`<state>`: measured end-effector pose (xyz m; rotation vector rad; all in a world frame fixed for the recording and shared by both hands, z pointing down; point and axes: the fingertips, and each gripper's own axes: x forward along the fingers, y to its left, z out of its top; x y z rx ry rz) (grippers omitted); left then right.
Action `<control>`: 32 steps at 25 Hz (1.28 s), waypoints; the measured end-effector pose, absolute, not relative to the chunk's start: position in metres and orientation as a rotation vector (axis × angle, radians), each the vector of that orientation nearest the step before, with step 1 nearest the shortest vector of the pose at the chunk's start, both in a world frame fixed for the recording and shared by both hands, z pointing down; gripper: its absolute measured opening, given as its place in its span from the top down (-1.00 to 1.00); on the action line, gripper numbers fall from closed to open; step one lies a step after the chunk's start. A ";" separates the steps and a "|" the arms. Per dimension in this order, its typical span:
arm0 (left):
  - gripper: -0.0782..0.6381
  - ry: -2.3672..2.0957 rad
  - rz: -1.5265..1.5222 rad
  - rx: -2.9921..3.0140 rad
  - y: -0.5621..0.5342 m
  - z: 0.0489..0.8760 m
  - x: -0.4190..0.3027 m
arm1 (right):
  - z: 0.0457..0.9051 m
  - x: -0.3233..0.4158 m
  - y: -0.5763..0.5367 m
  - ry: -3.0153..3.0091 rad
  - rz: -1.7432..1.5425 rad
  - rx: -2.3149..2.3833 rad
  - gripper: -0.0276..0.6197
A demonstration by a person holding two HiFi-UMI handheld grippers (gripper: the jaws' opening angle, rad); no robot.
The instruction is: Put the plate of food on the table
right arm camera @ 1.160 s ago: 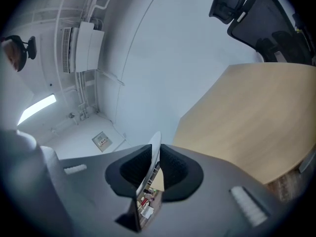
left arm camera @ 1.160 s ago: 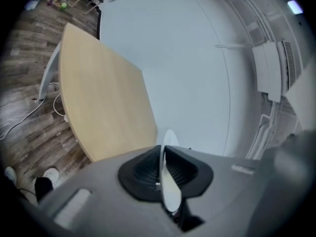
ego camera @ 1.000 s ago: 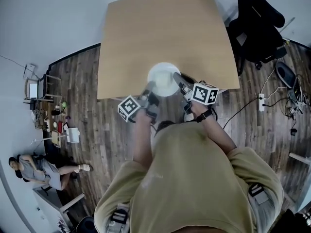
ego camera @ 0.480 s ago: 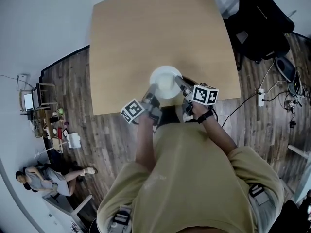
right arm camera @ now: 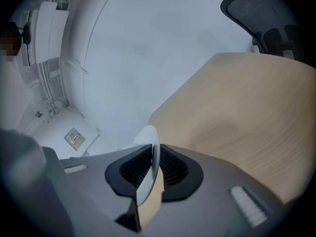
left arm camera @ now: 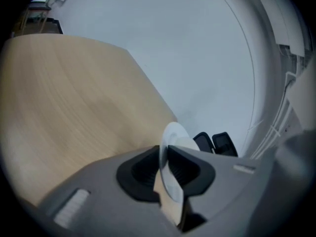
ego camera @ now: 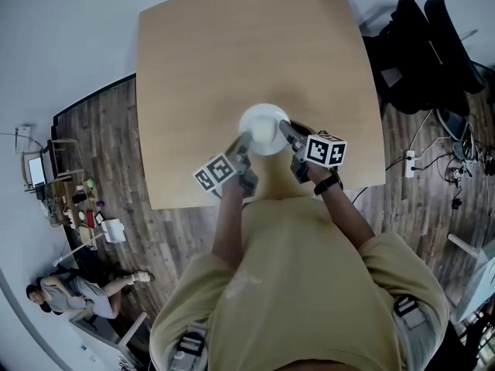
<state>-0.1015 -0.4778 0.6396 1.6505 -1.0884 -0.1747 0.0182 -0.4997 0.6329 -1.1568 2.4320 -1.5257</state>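
**Item: plate delivery, placing stage.**

- Left gripper [ego camera: 241, 147]: at the plate's near-left rim. Its jaws are nearly together and easing open, with the rim between the pads and apparently touching them.
- Plate [ego camera: 261, 126]: white and round, over the near-middle of the table just in from the near edge. Its contents cannot be made out. Whether it rests on the wood or hangs just above it cannot be told.
- Right gripper [ego camera: 288, 134]: at the plate's near-right rim, jaws narrow and clamped on the rim.
- Table [ego camera: 232, 52]: pale wood, bare from the plate to the far edge.

Status: the carry to the table looks done. The left release appears to be starting. Left to do: confirm the plate is seated, free the right grip, and draw both tools clear.
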 end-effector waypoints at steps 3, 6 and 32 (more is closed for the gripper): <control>0.63 -1.101 -0.141 1.652 -0.507 0.648 -0.108 | 0.642 0.012 -0.529 2.432 -1.545 -1.183 0.75; 0.62 -1.106 -0.092 1.656 -0.532 0.657 -0.113 | 0.650 0.006 -0.554 2.437 -1.558 -1.213 0.74; 0.59 -1.187 0.262 1.613 -0.625 0.770 -0.150 | 0.764 -0.028 -0.647 2.476 -1.807 -1.482 0.67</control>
